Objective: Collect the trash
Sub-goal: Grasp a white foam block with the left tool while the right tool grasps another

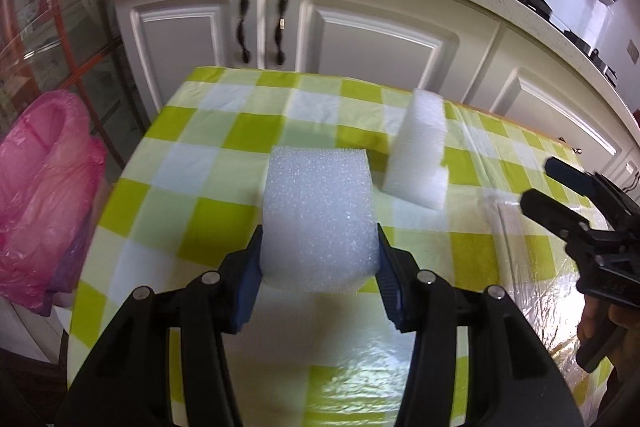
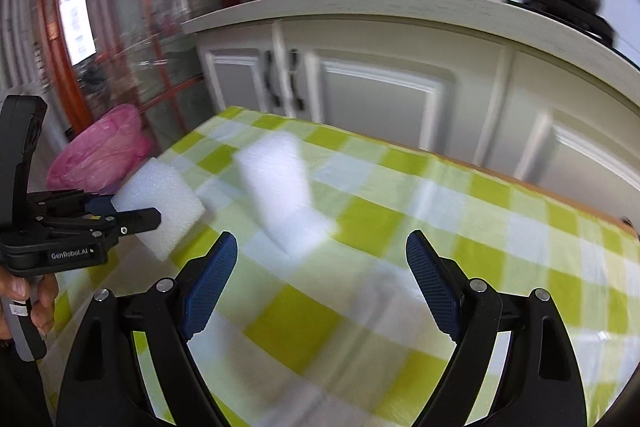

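Checked tabletop (image 1: pixel 224 163), pink trash bag (image 1: pixel 44 211) hanging off its left edge. Left gripper (image 1: pixel 318 267) fingers pinching a white foam block (image 1: pixel 320 215); second foam block (image 1: pixel 420 155) lying just beyond. Right gripper (image 2: pixel 322 287) fingers spread, empty. Keep squeeze light, carry level to bag, release over opening.
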`<act>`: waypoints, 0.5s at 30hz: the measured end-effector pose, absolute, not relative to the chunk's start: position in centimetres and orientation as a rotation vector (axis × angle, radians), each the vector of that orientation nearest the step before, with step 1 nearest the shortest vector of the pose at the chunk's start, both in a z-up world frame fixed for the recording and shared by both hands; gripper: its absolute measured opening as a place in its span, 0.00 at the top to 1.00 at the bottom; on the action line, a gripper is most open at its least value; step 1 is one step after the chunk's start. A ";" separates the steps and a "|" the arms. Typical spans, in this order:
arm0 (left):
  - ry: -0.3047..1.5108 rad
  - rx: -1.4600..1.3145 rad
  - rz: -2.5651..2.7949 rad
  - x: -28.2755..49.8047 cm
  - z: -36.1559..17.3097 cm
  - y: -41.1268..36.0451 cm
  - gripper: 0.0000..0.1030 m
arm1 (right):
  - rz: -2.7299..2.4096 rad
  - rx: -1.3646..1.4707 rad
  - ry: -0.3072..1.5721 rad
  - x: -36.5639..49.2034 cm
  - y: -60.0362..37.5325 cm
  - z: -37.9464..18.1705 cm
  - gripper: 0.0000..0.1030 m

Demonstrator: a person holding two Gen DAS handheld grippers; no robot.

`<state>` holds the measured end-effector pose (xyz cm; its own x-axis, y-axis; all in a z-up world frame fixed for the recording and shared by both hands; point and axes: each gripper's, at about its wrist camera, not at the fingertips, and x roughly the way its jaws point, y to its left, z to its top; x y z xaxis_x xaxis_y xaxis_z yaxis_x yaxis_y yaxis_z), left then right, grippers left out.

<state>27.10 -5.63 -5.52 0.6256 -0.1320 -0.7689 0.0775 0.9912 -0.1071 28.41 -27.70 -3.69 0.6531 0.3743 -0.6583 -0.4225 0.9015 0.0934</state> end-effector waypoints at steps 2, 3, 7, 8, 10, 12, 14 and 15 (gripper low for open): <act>0.883 -0.065 -0.108 26.9 -5.3 -5.0 0.52 | 0.496 -0.090 0.734 29.5 -26.4 -3.9 0.21; 0.882 -0.065 -0.104 26.8 -5.2 -4.7 0.52 | 0.519 -0.095 0.736 30.0 -25.9 -3.9 0.21; 0.879 -0.071 -0.089 26.7 -5.1 -3.7 0.52 | 0.562 -0.143 0.738 32.1 -23.9 -4.2 0.21; 0.880 -0.071 -0.086 26.6 -5.1 -3.5 0.52 | 0.565 -0.156 0.739 32.9 -23.5 -4.3 0.22; 0.883 -0.070 -0.084 26.6 -5.2 -3.3 0.52 | 0.584 -0.156 0.747 33.8 -23.0 -4.6 0.25; 0.886 -0.068 -0.082 26.6 -5.3 -3.2 0.52 | 0.590 -0.165 0.759 34.7 -22.5 -5.1 0.27; 0.888 -0.072 -0.078 26.6 -5.4 -3.0 0.52 | 0.592 -0.172 0.771 35.3 -22.0 -5.7 0.30; 0.889 -0.072 -0.077 26.6 -5.5 -2.9 0.52 | 0.592 -0.171 0.776 35.5 -21.9 -5.9 0.33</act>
